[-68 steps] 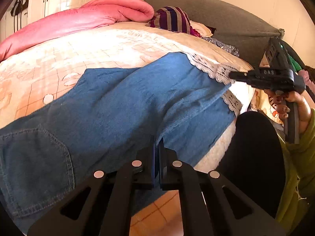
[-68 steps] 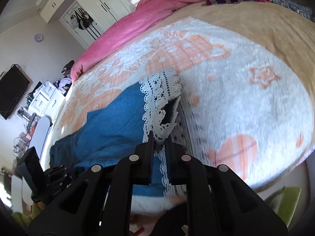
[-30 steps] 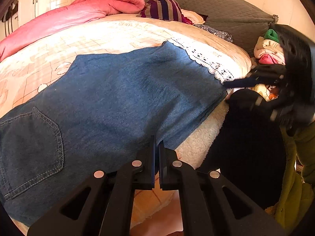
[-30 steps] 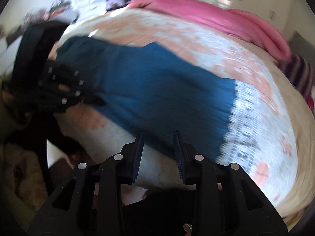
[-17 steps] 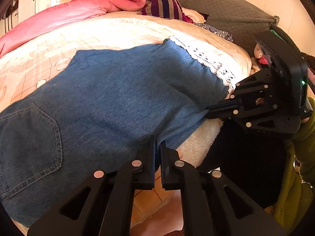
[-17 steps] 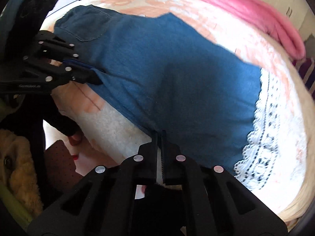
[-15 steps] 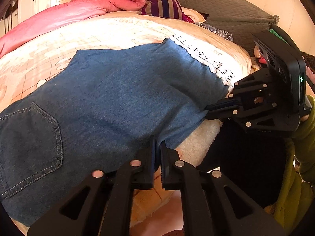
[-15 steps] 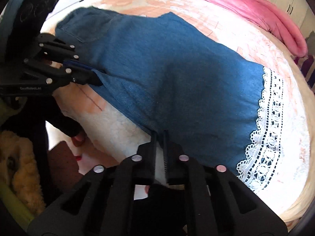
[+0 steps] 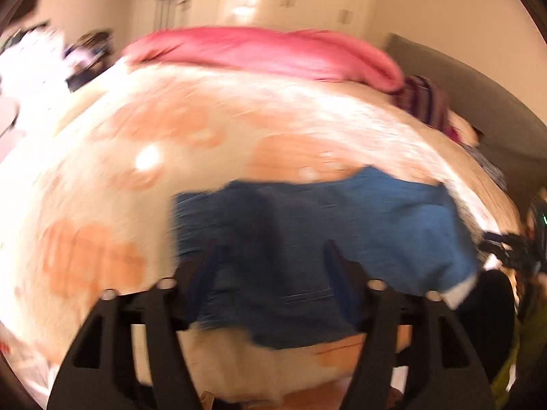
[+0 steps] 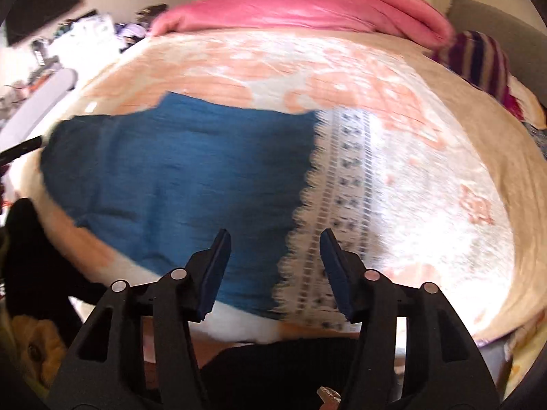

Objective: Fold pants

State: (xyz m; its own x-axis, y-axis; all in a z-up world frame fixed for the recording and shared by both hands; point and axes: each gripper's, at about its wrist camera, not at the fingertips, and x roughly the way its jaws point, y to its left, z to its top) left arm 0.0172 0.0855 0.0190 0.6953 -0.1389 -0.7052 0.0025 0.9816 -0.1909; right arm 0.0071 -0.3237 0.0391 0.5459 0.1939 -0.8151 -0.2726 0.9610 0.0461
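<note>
A: Item one, tongs. Left gripper (image 9: 273,266): jaws opening, wide apart, nothing pinched; denim shows behind the gap, not clamped. Right gripper (image 10: 273,256): jaws opening, apart, empty; it hangs over the cloth's near edge.

B: Item two, the pants (image 10: 177,171)?

A: Blue denim, flat on the patterned blanket (image 10: 444,188) near the bed's front edge, lace hem (image 10: 342,184) at one end. Long axis runs side to side across both views. The hem end lies just ahead of the right gripper; the other end lies under the left, going by the left view's blur. Each hand looks placed for its own end.

B: Markings, labels?

A: None legible. Pink duvet (image 10: 301,10) far side, unmarked.
</note>
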